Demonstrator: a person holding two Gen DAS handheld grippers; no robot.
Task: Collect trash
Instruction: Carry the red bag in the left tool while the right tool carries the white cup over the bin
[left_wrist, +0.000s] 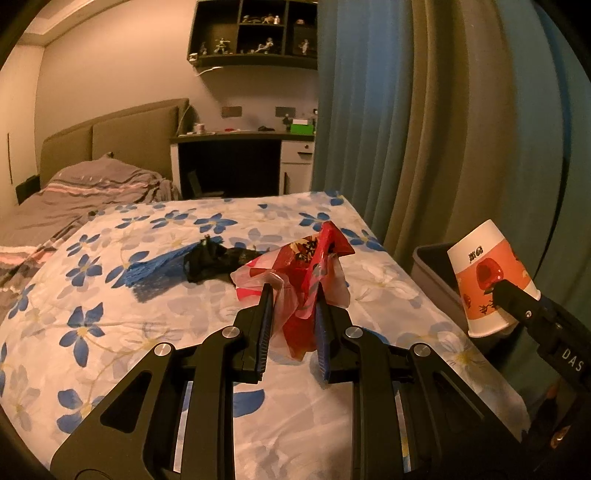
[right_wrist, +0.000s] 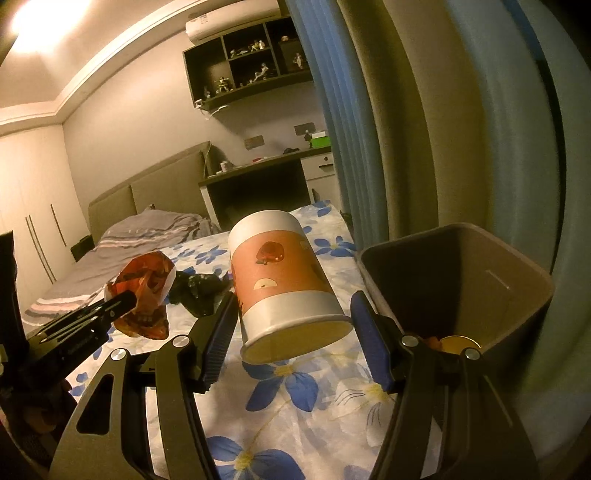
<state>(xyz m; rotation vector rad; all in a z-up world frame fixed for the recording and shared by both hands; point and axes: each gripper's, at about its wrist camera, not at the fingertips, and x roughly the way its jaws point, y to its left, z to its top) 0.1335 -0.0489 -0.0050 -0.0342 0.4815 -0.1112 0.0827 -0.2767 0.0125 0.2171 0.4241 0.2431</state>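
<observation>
Item, far left on the floral bed (left_wrist: 110, 325): blue mesh scrap (left_wrist: 155, 271) and black crumpled bag (left_wrist: 218, 264), both loose on the cover, not yet collected. Item, centre: red snack wrapper (left_wrist: 314, 280), bunched with clear film, raised off the bed and clamped between the fingers of the left gripper (left_wrist: 293, 295); hold it firm, since the film hangs loose below and could snag the cover on the way across. Item, right of centre: paper cup (right_wrist: 284, 280), mouth toward the camera, tilted, gripped across its body by the right gripper (right_wrist: 295, 321), fingers set wide on its wall; light pressure only, as the wall would likely crush. Item, far right: grey trash bin (right_wrist: 517, 295) beside the bed by the curtain, open, some litter at its bottom. Advice: bring the cup over the bin's mouth before releasing, then the wrapper.
</observation>
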